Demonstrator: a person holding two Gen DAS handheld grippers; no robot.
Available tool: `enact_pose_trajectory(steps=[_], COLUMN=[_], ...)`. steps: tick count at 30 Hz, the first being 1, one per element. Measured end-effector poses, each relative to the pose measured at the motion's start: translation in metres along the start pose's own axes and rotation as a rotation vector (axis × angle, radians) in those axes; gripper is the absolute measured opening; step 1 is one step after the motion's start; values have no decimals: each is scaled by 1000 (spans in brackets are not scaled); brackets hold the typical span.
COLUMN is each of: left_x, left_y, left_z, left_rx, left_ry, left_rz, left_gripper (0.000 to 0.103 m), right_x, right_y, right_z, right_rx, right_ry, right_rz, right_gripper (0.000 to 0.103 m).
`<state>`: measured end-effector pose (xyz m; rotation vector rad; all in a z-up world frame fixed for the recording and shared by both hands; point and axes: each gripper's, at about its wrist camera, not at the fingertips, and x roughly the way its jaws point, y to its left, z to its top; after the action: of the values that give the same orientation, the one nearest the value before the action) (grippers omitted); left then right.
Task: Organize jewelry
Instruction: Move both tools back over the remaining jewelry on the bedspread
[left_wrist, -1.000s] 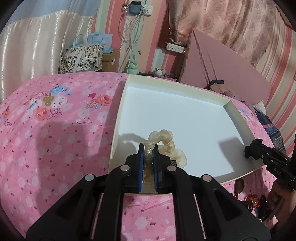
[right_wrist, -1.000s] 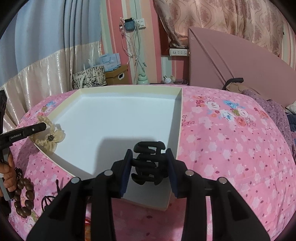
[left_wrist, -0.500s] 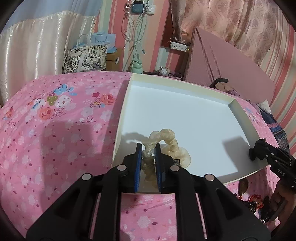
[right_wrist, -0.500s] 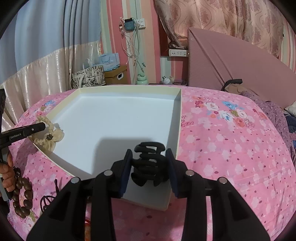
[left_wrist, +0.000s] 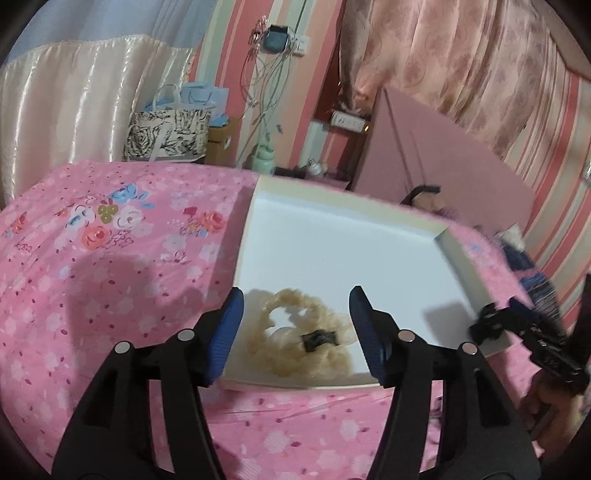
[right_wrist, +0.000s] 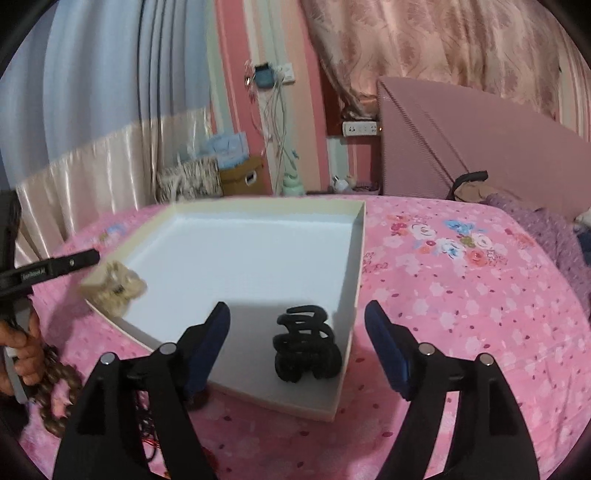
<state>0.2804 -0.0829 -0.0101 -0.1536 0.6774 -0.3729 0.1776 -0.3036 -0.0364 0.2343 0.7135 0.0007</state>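
both grippers have let go since 0.5 s ago: left gripper (left_wrist: 295, 325) was clamped on the cream scrunchie (left_wrist: 306, 336), right gripper (right_wrist: 297, 347) on the black claw clip (right_wrist: 304, 347), and now both sets of jaws stand wide w/ nothing between the pads.

left wrist view: scrunchie lies flat inside the white tray (left_wrist: 458, 254), in the corner nearest the jaws, centred between the two blue pads (left_wrist: 231, 328) but touching neither. it has a small dark tag on its near side. tray floor beyond the jaws is bare white. tray sits on a pink floral bedspread (left_wrist: 110, 258), which runs out to the left of the left jaw and under both. past the right jaw, at the frame edge, the other gripper's black tip shows, blurred.

right wrist view: claw clip stands inside the tray by its right wall, near corner, between the open jaws and a bit closer to the left one; no contact w/ either pad. scrunchie (right_wrist: 118, 288) sits well left of the left jaw at the tray's far-left corner, blurred, w/ the left gripper's black finger (right_wrist: 55, 267) just beside it. below that finger, a brown bead bracelet (right_wrist: 59, 391) lies on the bedspread next to the person's hand (right_wrist: 22, 350). dark tangled items under the left jaw, can't tell what.
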Motion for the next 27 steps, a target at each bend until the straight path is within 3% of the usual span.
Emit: enact_pose_trajectory(steps=[6,12,16,20,23,27], left_x=[-46,-100,-127,-150,-159,-157], left_y=[-3,10,22,25,26,23], left_z=[15,-18,-59,-97,-114,-124], left_rx=[9,77,97,128,128,122], left_ry=[-71,-49,-24,-48,-65,-80], left_rz=[45,114,108,123,107,115], left_gripper=[67,73,76,78,81,82], right_x=[-39,-80,-100,-114,-112,-109], right_y=[-18,-22,-6,30,59,86], right_z=[16,23,-6,-47,-72,-88], right_rx=[90,140,152,110,76,54], right_ry=[-143,-181,-145,-77,33,80], right_rz=[-11,-32,-21,14,-13,20], right_gripper=[76,79,79,79,79,78])
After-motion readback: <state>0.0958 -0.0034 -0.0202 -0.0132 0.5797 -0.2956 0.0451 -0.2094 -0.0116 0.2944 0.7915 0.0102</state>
